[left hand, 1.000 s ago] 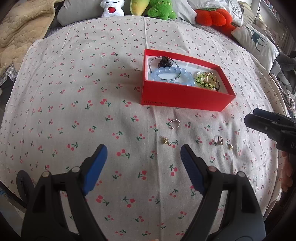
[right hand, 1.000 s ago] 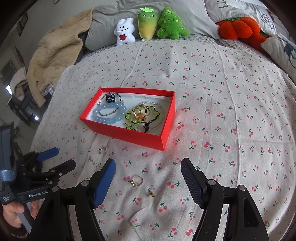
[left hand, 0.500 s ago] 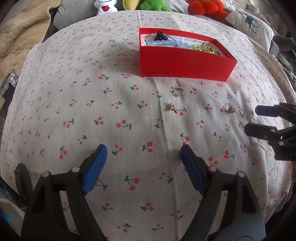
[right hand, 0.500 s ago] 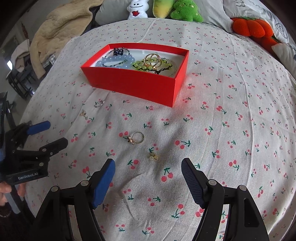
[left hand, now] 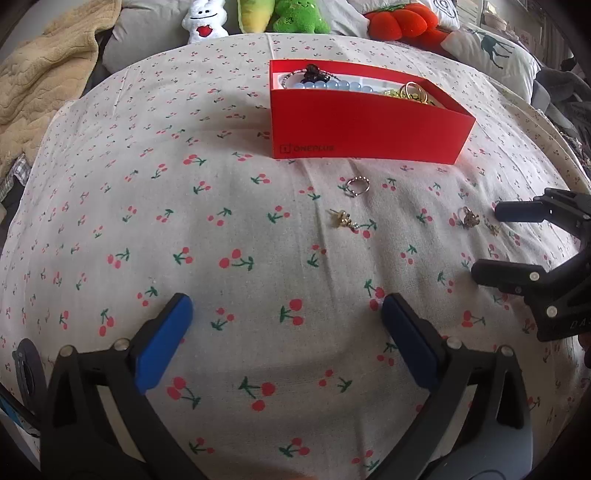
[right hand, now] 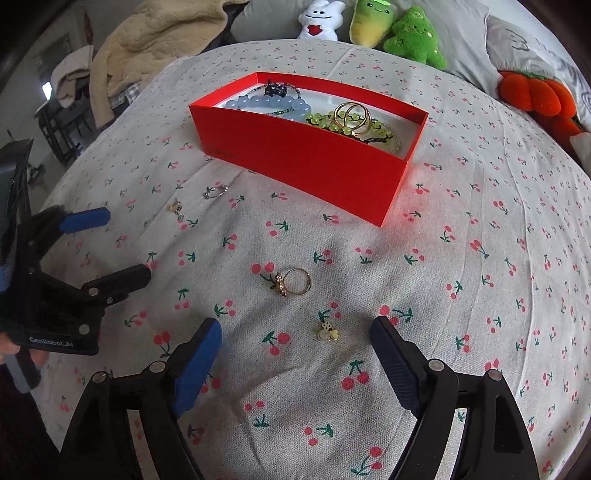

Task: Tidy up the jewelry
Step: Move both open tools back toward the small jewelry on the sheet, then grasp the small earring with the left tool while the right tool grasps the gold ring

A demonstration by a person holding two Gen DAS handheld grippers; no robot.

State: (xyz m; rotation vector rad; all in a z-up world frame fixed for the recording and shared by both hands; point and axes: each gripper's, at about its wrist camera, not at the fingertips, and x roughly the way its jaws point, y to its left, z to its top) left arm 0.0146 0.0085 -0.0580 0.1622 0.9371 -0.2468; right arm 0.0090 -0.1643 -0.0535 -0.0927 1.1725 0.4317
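Observation:
A red box (left hand: pixel 369 125) (right hand: pixel 306 162) on the cherry-print bedspread holds blue, green and gold bracelets. In front of it lie a silver ring (left hand: pixel 357 185) (right hand: pixel 215 192) and a gold earring (left hand: pixel 341 218) (right hand: pixel 176 209). Further right lie a gold ring (right hand: pixel 293 282) (left hand: pixel 468 218) and a small yellow earring (right hand: pixel 328 332). My left gripper (left hand: pixel 287 306) (right hand: pixel 122 245) hangs low over bare cloth, its jaws opening with nothing between them. My right gripper (right hand: pixel 295 330) (left hand: pixel 491 242) is also opening. The yellow earring shows between its fingertips, touching neither pad.
Plush toys (right hand: pixel 369 22) line the far edge of the bed with an orange plush (right hand: pixel 535 96) at the right. A beige blanket (left hand: pixel 40 74) is heaped at the far left, with pillows (left hand: pixel 495 55) at the far right. A hand (right hand: pixel 11 347) holds the left gripper's handle.
Both grippers have come down closer to the bedspread, so the box and the loose jewelry look larger. Both pairs of jaws stand wider than before.

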